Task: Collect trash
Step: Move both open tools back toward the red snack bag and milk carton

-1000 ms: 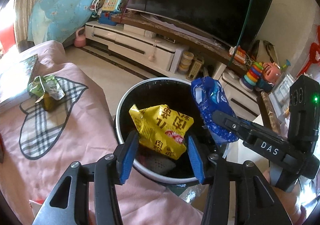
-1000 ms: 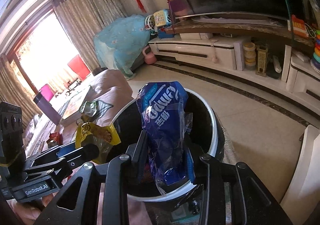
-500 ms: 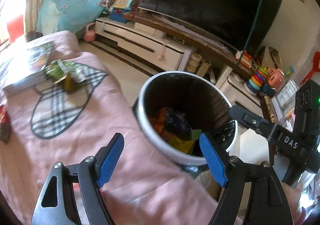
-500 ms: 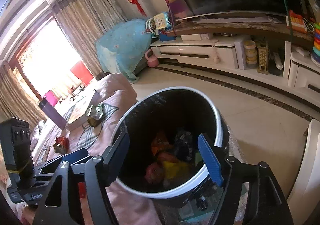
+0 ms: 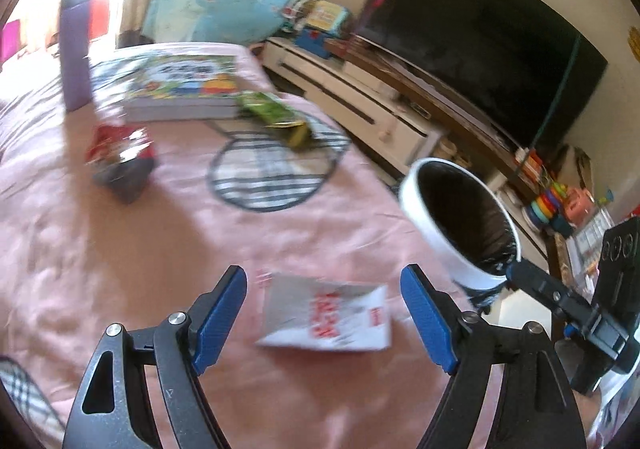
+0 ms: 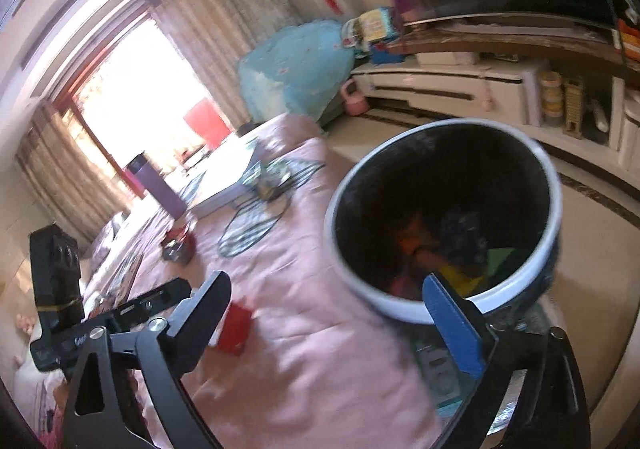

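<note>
My left gripper (image 5: 324,317) is open and empty, low over the pink cloth, with a white wrapper with red print (image 5: 326,315) lying between its fingers. A red and silver wrapper (image 5: 120,153) and a green wrapper (image 5: 276,117) lie farther back. The white-rimmed bin (image 5: 436,209) stands at the right. My right gripper (image 6: 332,321) is open and empty beside the bin (image 6: 400,305), which holds several wrappers (image 6: 460,249). A red packet (image 6: 236,329) lies by its left finger.
A thick picture book (image 5: 180,85) and a purple bottle (image 5: 74,53) stand at the far side of the cloth. A white TV cabinet (image 5: 360,101) and TV (image 5: 480,37) lie beyond the floor. The right gripper's body shows in the left wrist view (image 5: 580,313).
Both grippers opened and dropped the yellow and blue wrappers into the bin. Both have since swung left, away from the bin and over the pink cloth.
</note>
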Demonstrator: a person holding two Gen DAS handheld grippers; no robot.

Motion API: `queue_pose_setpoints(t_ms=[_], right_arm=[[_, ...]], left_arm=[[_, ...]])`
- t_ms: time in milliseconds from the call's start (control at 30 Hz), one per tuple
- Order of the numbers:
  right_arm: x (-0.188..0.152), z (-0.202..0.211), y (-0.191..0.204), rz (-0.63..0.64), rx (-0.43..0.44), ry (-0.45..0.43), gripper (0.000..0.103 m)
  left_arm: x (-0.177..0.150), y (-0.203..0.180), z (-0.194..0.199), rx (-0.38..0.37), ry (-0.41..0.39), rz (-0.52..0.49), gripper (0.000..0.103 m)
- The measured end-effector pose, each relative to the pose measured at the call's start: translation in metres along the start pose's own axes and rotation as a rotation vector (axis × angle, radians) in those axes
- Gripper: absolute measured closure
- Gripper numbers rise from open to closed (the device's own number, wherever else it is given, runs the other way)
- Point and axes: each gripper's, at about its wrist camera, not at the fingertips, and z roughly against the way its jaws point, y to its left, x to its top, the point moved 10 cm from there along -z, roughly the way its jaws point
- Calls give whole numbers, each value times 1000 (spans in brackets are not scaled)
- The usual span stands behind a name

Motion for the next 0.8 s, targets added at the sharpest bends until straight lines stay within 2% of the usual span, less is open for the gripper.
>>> queue_pose_setpoints(t_ms=[167, 467, 633, 800], right_arm=[[-17, -14, 32, 71, 48, 46, 2], [-39, -33, 88, 224, 119, 109, 2], [-48, -44, 109, 328, 128, 143, 2], [-57, -57, 130, 496, 125, 177, 2]], left_arm=[[-15, 36, 24, 51, 1, 60, 24], [-23, 70, 48, 101, 1, 114, 24], [-23, 84, 51, 116, 4, 126, 24], [-13, 102, 41, 130, 19, 128, 24]])
